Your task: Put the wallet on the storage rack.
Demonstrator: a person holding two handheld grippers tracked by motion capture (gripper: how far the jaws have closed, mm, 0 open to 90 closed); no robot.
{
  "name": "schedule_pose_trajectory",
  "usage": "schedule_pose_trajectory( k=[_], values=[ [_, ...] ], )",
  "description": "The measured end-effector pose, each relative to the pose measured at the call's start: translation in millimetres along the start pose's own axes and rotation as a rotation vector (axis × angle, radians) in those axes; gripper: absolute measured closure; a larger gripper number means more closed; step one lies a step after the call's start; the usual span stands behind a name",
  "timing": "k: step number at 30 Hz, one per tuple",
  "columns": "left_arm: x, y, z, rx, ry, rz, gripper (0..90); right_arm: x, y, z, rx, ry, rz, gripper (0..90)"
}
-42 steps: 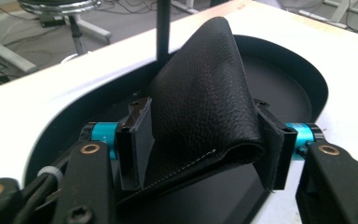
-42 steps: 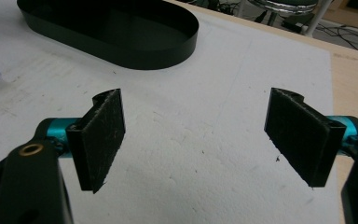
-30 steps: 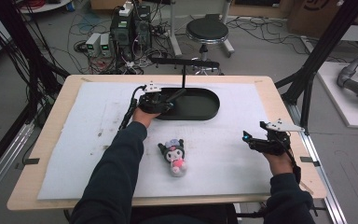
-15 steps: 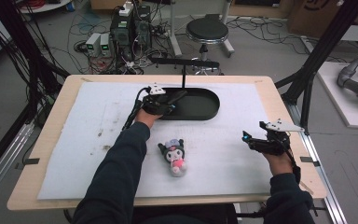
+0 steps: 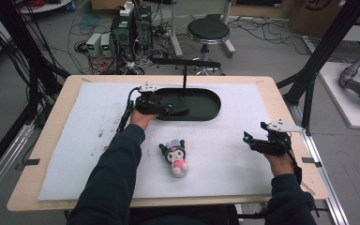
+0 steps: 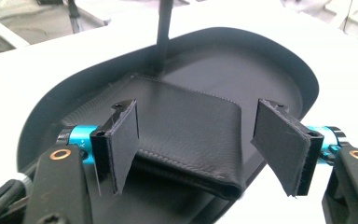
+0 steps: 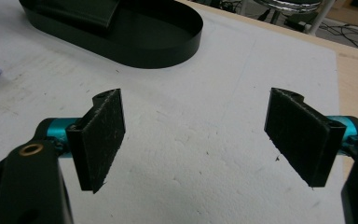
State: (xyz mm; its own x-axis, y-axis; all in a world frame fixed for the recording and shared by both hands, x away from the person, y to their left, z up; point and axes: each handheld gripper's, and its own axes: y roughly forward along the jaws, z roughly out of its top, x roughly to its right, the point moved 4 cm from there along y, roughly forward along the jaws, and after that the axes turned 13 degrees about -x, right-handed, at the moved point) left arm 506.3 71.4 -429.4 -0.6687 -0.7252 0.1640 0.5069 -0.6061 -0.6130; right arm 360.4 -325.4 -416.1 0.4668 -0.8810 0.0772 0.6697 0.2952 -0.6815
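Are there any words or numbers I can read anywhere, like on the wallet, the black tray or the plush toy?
None can be read: the wallet, black tray and plush toy show no lettering.
Cardboard box, top right in the high view: a dark mark, too blurred to read.

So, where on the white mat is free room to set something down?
Free: the mat left of the left forearm, and the patch between the plush toy and the right gripper. Crowded: the black tray, holding the wallet under the left gripper.

Wallet [image 6: 186,140] in tray [image 5: 211,110]; plush toy [image 5: 176,156] before tray
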Motion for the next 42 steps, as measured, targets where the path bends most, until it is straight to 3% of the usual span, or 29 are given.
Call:
schedule_pose_trajectory(
  k=[7,18,23,30,34,42],
  values=[
    [-7.0,-37.8,-10.6,0.106,-0.035,0.016,31.2,-1.9,0.5,0.2,-0.003,-0.001,0.003,20.6],
    [-4.7,-98.3,-50.3,0.225,-0.029,0.083,29.3,-3.9,2.9,1.1,-0.010,-0.015,0.006,20.5],
    [-5.9,-125.4,-71.0,0.241,-0.071,0.118,18.5,-6.9,4.0,1.2,-0.015,-0.036,0.011,20.5],
    [4.3,-149.0,-89.2,0.236,-0.030,0.189,18.4,-7.5,6.8,2.7,-0.018,-0.028,0.007,20.5],
    [6.6,-151.6,-99.8,0.211,-0.021,0.199,18.4,-8.3,9.7,2.3,-0.027,-0.035,0.009,20.5],
    [-2.2,-155.5,-106.8,0.215,-0.056,0.220,18.7,-12.1,13.7,2.5,-0.042,-0.057,0.014,20.5]
  ],
)
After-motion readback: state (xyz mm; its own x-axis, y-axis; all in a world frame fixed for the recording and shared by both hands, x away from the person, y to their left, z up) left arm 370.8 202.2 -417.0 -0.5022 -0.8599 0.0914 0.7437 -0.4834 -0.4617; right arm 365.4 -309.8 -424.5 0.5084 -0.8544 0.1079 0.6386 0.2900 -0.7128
